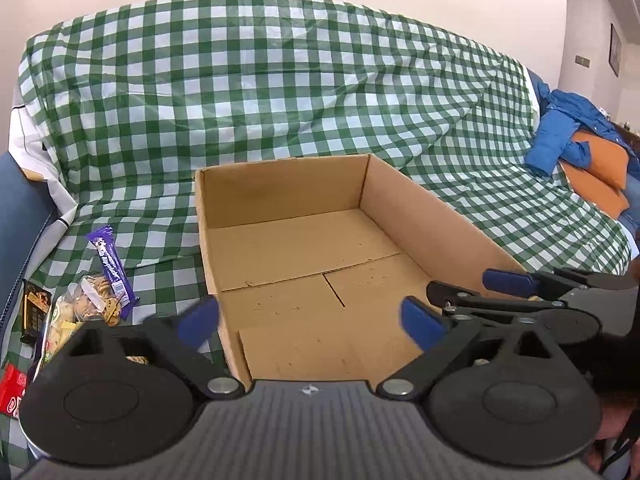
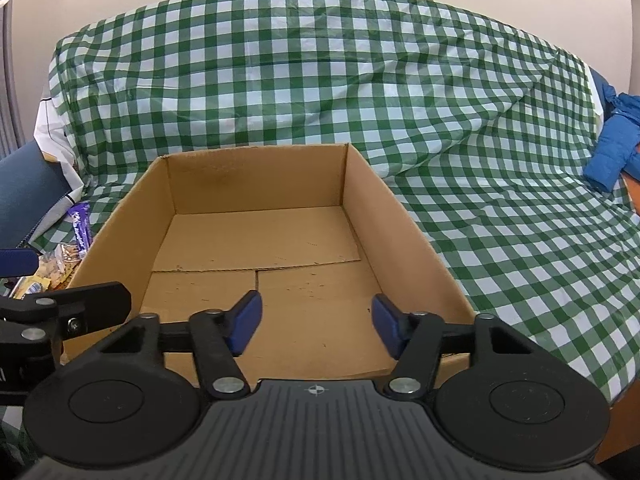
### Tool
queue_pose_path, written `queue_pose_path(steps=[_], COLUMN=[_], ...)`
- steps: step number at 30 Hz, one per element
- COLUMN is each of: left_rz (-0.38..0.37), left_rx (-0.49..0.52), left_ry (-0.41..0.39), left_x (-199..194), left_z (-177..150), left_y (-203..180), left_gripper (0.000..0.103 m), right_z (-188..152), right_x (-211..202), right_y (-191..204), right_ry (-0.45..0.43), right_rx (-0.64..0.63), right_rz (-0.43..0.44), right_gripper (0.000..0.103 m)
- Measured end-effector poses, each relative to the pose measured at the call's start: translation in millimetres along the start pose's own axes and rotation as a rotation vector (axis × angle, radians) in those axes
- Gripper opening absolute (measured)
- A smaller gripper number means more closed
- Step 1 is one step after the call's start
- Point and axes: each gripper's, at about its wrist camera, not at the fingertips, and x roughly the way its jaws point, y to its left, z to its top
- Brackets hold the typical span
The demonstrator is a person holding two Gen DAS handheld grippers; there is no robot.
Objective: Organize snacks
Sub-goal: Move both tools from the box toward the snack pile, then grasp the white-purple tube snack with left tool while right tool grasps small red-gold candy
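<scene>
An open, empty cardboard box (image 1: 304, 256) sits on a green checked cloth; it also shows in the right wrist view (image 2: 260, 240). My left gripper (image 1: 310, 322) is open and empty over the box's near left corner. My right gripper (image 2: 316, 330) is open and empty above the box's near edge; it also shows at the right of the left wrist view (image 1: 464, 292). Left of the box lies a snack pile: a purple bar (image 1: 112, 266), a clear bag of cookies (image 1: 94, 300), a dark packet (image 1: 35, 310) and a red packet (image 1: 12, 390). The purple bar (image 2: 80, 230) shows in the right wrist view too.
The green checked cloth (image 1: 280, 100) covers a sofa seat and back. A blue jacket (image 1: 568, 132) and an orange cushion (image 1: 600, 172) lie at the far right. A blue armrest (image 1: 20, 216) stands at the left. The left gripper's arm (image 2: 60, 312) shows at left.
</scene>
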Motion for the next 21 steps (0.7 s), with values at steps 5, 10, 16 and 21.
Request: queue_pose_path(steps=[5,10,16,21], left_rz=[0.026,0.004,0.022,0.078], left_rx=[0.009,-0.011,0.011,-0.015], left_ry=[-0.008,-0.025,-0.071,-0.140], left_x=[-4,-18,-35,-33], left_z=[0,8,41,15], left_y=[5,27,99,177], left_gripper=[0.042,0.026,0.027,0.023], right_z=[-2,-3,3,1], right_x=[-4,-10,-17,-27], right_y=[6,23,54,95], right_ry=[-0.041,-0.052,-0.078,-0.104], right_rx=[-0.019,-0.080,-0.153,-0.224], right_rz=[0.033,0.053,0.122,0.220], right_gripper=[0.057,0.057,0.057,0.055])
